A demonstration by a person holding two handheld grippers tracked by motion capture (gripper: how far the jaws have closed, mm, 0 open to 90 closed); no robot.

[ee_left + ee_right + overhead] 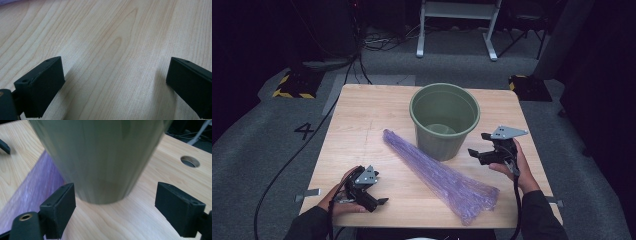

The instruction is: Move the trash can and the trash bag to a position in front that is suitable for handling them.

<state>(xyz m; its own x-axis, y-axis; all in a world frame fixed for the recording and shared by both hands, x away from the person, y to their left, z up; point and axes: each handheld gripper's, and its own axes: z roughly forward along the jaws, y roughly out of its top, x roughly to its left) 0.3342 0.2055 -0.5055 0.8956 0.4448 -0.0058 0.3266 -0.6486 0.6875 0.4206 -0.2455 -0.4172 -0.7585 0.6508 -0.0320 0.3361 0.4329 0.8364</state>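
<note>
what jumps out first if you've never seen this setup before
The green bucket stands upright and empty-looking at the middle of the wooden table. A crumpled purple plastic bag lies stretched diagonally in front of it, its far end beside the bucket's base. The left gripper rests low at the near left and the right gripper hovers by the bucket's right side, both with jaws apart.

Bucket (444, 120) at table (362, 115) rear — plastic bag (437, 175) lying before it.

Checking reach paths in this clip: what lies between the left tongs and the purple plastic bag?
Bare wood. In the high view, the left tongs sit apart from the purple bag, with plain tabletop between them; the left gripper view shows wood grain between open jaws.
</note>
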